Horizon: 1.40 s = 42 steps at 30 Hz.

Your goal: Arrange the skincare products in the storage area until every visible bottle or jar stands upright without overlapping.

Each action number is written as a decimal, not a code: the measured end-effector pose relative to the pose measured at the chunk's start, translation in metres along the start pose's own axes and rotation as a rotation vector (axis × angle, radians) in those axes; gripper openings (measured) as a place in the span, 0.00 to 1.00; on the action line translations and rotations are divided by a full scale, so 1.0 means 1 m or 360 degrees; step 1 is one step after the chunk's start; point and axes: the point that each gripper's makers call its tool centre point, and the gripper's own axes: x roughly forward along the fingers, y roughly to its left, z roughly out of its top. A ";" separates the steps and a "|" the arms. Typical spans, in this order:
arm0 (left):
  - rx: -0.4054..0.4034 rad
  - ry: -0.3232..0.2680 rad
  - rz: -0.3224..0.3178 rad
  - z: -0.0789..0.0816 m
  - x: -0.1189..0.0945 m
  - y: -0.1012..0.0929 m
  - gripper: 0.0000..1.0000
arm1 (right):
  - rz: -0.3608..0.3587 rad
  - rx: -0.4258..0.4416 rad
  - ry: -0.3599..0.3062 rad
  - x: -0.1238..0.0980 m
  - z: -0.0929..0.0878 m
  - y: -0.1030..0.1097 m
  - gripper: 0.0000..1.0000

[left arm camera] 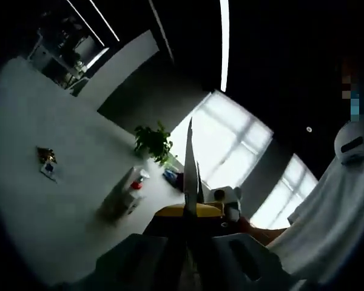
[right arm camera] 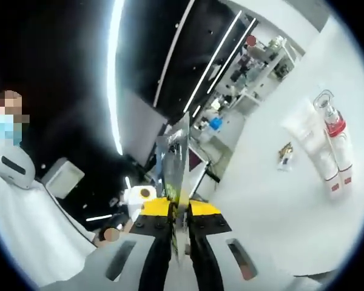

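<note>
Looking along the left gripper [left arm camera: 191, 173], we see its jaws pressed together, holding nothing, above a white table [left arm camera: 42, 206]. Skincare tubes [left arm camera: 122, 197] lie on it near a potted plant [left arm camera: 153, 143] and bright windows [left arm camera: 230, 142]. Our right gripper [right arm camera: 177, 167] is likewise closed and empty; white tubes [right arm camera: 320, 145] lie flat on the table's far side, shelves [right arm camera: 255, 63] beyond.
</note>
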 end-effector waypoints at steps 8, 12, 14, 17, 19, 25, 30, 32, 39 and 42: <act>-0.0146 -0.0115 0.0012 0.000 0.004 0.005 0.02 | 0.0084 0.0220 -0.0185 -0.001 0.018 0.002 0.01; -0.0165 -0.0144 -0.0018 0.004 0.004 0.001 0.02 | 0.0146 0.0319 -0.0189 0.001 0.020 0.005 0.01; -0.0155 -0.0149 -0.0016 0.004 0.003 0.000 0.02 | 0.0160 0.0356 -0.0169 0.002 0.019 0.005 0.01; -0.0138 -0.0130 -0.0018 0.001 0.001 -0.001 0.04 | 0.0160 0.0400 -0.0130 0.005 0.019 0.003 0.01; -0.0102 -0.0069 0.0003 -0.006 0.001 -0.001 0.07 | 0.0156 0.0428 -0.0114 0.006 0.018 0.000 0.01; -0.0065 0.0071 0.0186 -0.027 0.000 0.020 0.07 | 0.0099 0.0478 -0.0064 0.006 0.009 -0.015 0.01; -0.0154 0.0074 0.0268 -0.036 0.003 0.036 0.06 | -0.0014 0.0551 -0.0022 0.003 -0.002 -0.036 0.01; -0.0233 0.0083 0.0304 -0.041 0.006 0.041 0.02 | -0.0071 0.0551 0.0001 0.002 -0.005 -0.044 0.01; -0.0317 0.0051 0.0366 -0.046 0.009 0.055 0.01 | -0.0123 0.0551 0.0036 0.002 -0.005 -0.058 0.01; -0.0348 0.0047 0.0389 -0.047 0.009 0.059 0.01 | -0.0161 0.0472 0.0071 0.003 -0.007 -0.063 0.01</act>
